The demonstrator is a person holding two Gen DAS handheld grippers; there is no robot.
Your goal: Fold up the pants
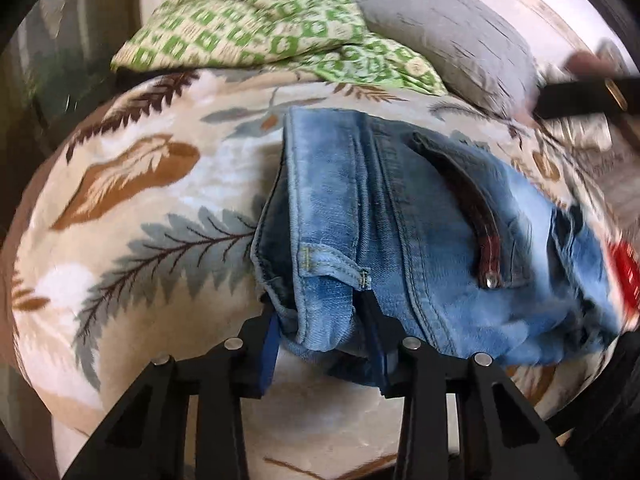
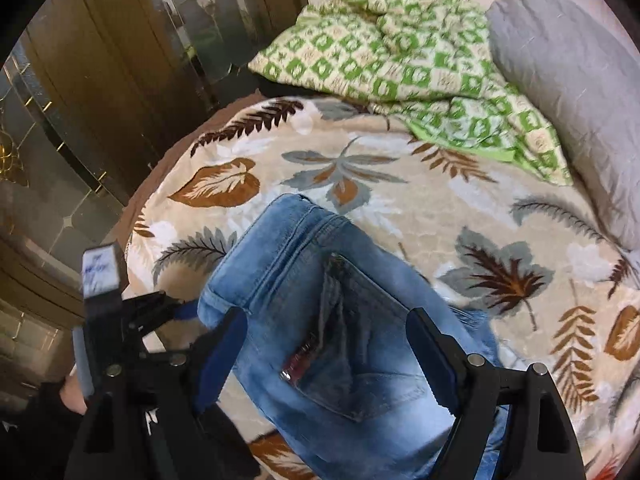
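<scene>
The left gripper (image 1: 326, 336) pinches a bunched edge of the folded blue jeans (image 1: 400, 216) between its blue pads, near the waistband. The right gripper (image 2: 332, 364) has its fingers spread wide, straddling the jeans (back pocket up) without clamping them. The jeans lie on the leaf-patterned blanket (image 2: 400, 216), with a green checked quilt (image 2: 400, 56) and grey pillow (image 2: 568, 72) at the far side.

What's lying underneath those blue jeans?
The jeans rest on a leaf-patterned blanket, which shows all around them. Whatever is directly beneath the denim is covered and cannot be seen.
</scene>
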